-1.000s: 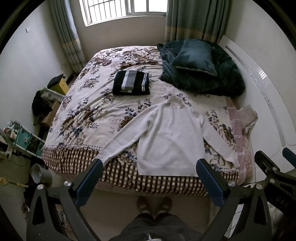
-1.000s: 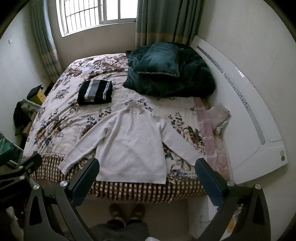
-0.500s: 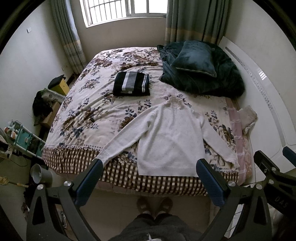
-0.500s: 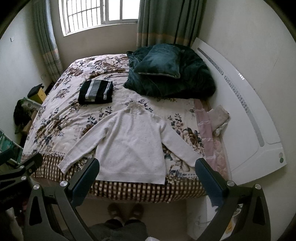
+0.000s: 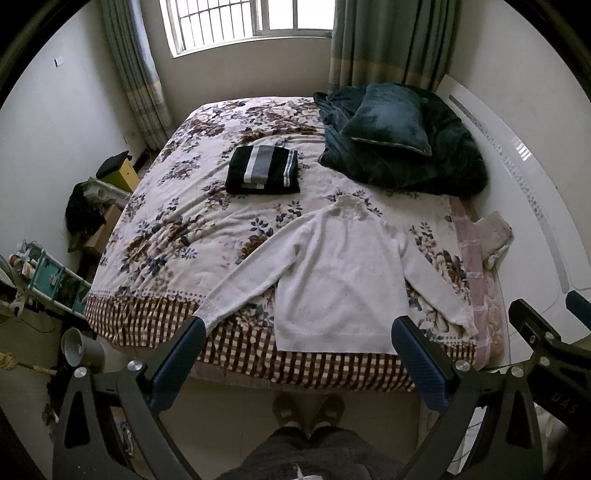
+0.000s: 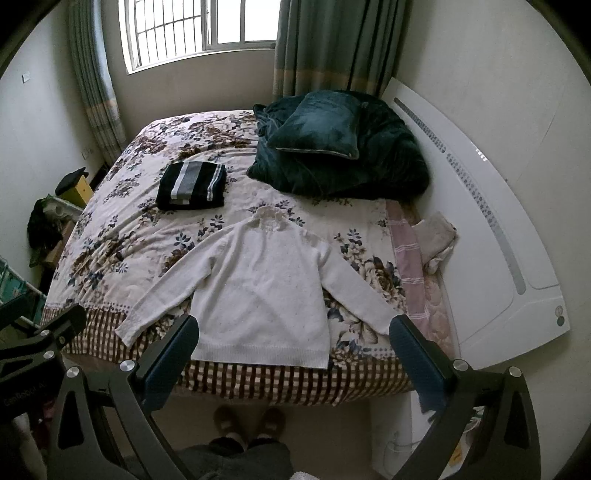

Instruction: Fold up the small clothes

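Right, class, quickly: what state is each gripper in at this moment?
Left gripper: open, holding nothing, above the bed's edge.
Right gripper: open, holding nothing.

Each tool [image 5: 297, 334] has black triangular-cutout arms, blue pads [image 5: 419, 360], silver screws (white lettering on one); the person wears dark trousers [image 5: 306, 458], brown slippers [image 5: 330, 408].

Fuzzy knit white sweater [image 5: 341, 280] on smooth floral cotton bedsheet [image 5: 192, 221].

Two wide fisheye views look down from standing height at the foot of a bed [image 5: 155, 221], facing the window [image 6: 199, 29]. The left view sits slightly further left. Both share the whole bed and a spread white sweater [image 5: 340, 280], well below.
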Tool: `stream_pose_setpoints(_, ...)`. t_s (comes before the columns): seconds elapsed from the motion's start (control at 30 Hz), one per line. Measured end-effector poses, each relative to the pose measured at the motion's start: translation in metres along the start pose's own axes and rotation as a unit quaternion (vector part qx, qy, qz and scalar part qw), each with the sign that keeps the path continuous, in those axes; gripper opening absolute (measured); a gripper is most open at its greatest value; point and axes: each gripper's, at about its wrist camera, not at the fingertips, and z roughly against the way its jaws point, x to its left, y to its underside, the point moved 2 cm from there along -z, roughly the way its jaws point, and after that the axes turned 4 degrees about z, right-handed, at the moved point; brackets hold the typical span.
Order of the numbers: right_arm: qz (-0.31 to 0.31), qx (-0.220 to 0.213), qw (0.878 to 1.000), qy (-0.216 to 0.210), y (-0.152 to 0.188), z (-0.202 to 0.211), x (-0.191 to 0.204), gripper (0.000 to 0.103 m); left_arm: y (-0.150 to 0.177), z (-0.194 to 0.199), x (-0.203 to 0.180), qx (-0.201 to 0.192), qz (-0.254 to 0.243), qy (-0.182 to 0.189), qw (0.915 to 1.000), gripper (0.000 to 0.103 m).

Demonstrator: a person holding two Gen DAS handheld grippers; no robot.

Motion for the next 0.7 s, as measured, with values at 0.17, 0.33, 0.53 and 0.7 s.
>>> stream_pose_setpoints(0.17, 0.001, -0.001, 1.000, 0.000, 0.0002, 0.0004, 0.0005, 0.103, -0.0001, 0.0003, 0.0006, 0.000, -0.001, 0.001, 1.0000, 0.103)
stream_pose_setpoints(0.33, 0.001, -0.001, 1.000, 0.000, 0.0003, 0.0007, 0.0011, 0.103, -0.0003, 0.0006, 0.0008, 0.000, -0.001, 0.000, 1.0000, 0.103)
stream_pose_setpoints(0.53, 0.000, -0.001, 1.000, 0.000, 0.0009, 0.0007, 0.0015, 0.103, 0.0007, 0.0003, 0.0000, -0.001, 0.000, 0.001, 1.0000, 0.103)
stream_pose_setpoints(0.7, 0.001, -0.001, 1.000, 0.000, 0.0005, 0.0012, 0.0020, 0.103, -0.0003, 0.0010, 0.0003, -0.001, 0.000, 0.000, 1.0000, 0.103)
